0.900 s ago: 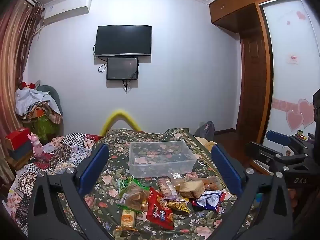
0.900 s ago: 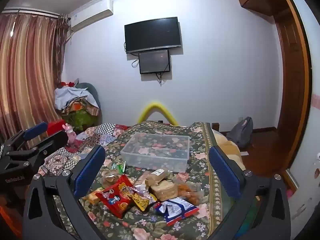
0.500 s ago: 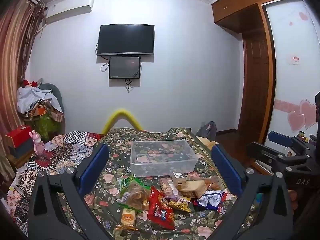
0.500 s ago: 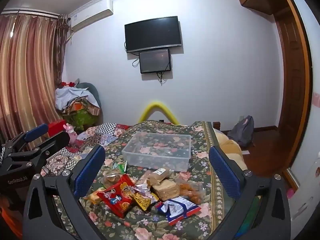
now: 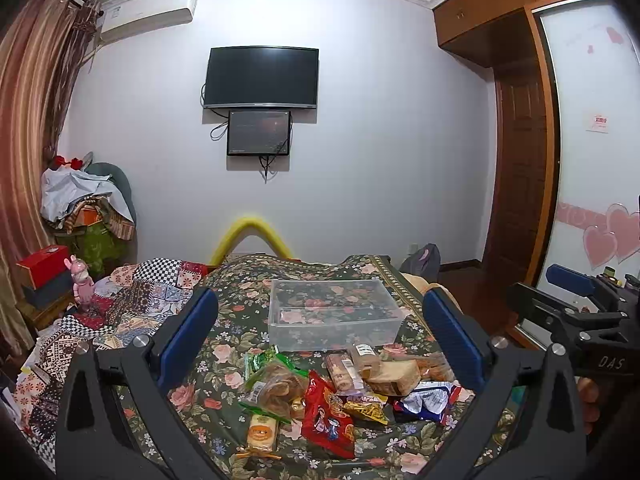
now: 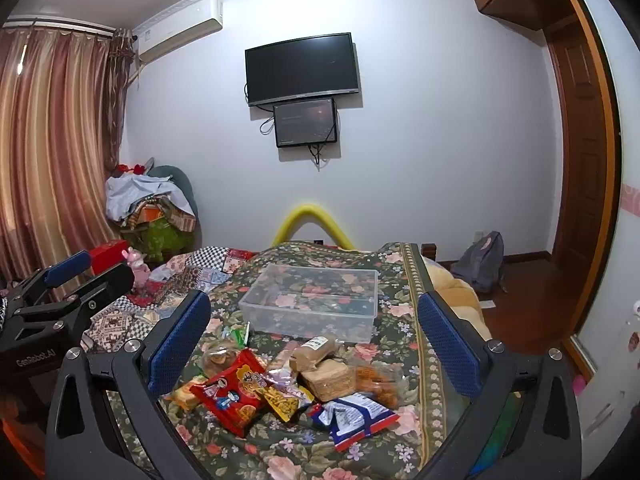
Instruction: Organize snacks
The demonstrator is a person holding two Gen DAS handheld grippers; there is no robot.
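My left gripper (image 5: 320, 320) hangs above the floral bedspread (image 5: 236, 308), jaws spread wide with nothing between them. Below it, left to right, lie an orange biscuit pack (image 5: 262, 432), a clear bag of pastries (image 5: 276, 386), a red snack bag (image 5: 326, 420), a yellow packet (image 5: 366, 408) and a blue-and-white bag (image 5: 426, 398). Just behind the heap stands the clear plastic bin (image 5: 334, 314), holding nothing. My right gripper (image 6: 314, 326) hovers beside, jaws equally wide and bare, over the same pile.
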